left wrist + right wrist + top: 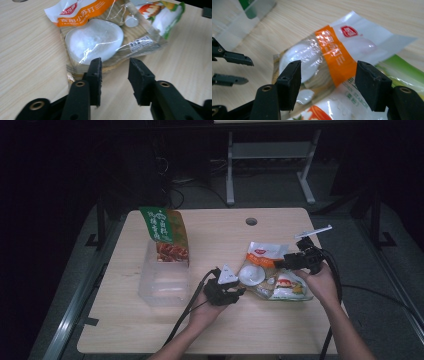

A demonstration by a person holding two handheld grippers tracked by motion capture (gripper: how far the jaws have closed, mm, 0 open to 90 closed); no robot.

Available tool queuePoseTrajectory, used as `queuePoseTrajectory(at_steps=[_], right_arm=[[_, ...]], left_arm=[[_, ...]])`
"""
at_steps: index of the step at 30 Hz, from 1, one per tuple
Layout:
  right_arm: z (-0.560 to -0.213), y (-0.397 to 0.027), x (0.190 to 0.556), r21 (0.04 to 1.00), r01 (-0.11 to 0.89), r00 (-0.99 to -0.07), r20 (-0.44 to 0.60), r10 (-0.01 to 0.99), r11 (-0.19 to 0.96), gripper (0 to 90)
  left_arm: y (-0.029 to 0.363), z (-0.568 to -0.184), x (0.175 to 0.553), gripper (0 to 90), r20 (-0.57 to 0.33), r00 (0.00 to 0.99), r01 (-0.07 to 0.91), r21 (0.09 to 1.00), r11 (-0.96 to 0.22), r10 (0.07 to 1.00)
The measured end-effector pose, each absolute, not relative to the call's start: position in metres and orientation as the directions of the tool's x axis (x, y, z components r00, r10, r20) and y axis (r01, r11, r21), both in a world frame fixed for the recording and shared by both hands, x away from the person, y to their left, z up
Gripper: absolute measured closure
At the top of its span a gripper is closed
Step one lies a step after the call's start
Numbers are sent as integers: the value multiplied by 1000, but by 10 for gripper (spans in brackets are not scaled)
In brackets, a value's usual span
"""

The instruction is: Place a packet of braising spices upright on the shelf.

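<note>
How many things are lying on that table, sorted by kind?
Snack bags: 3, orange-banded, green-edged, green upright
Clear box: 1
Handheld grippers: 2, left, right
Total: 6

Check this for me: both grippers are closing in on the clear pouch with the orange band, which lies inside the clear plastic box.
One thing is wrong: the pouch with the orange band lies on the bare wooden table, not inside the clear plastic box, which stands apart to its left in the high view. The rest holds: the left gripper and right gripper both point at the pouch, jaws apart.
</note>
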State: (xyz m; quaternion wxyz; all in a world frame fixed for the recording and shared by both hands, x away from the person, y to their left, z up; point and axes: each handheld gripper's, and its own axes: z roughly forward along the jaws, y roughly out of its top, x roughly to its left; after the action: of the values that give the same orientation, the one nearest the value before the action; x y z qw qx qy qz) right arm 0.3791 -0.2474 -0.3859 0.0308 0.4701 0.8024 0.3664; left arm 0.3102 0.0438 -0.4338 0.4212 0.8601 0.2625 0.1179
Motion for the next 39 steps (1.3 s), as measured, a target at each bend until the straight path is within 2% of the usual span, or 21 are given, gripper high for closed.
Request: queuePoseTrajectory(at_steps=[5, 17, 27, 31, 39], right_arm=[[-396, -255, 383, 590, 760, -521, 302, 798, 273, 352], [-421, -252, 404, 533, 807, -481, 346, 806, 253, 347], [-432, -241, 416, 501, 836, -452, 404, 795, 221, 417], [-436, -236, 418, 496, 837, -460, 410, 788, 231, 469], [-433, -228, 417, 504, 829, -474, 400, 785, 244, 654]], left_arm=[[36, -440, 320, 680, -30, 824, 375, 776, -506, 565], [26, -449, 331, 670, -28, 830, 389, 744, -543, 557], [23, -451, 334, 654, -35, 831, 396, 739, -545, 555], [21, -451, 335, 654, -38, 833, 399, 732, -552, 552], [18, -453, 334, 654, -37, 834, 397, 732, -554, 550]])
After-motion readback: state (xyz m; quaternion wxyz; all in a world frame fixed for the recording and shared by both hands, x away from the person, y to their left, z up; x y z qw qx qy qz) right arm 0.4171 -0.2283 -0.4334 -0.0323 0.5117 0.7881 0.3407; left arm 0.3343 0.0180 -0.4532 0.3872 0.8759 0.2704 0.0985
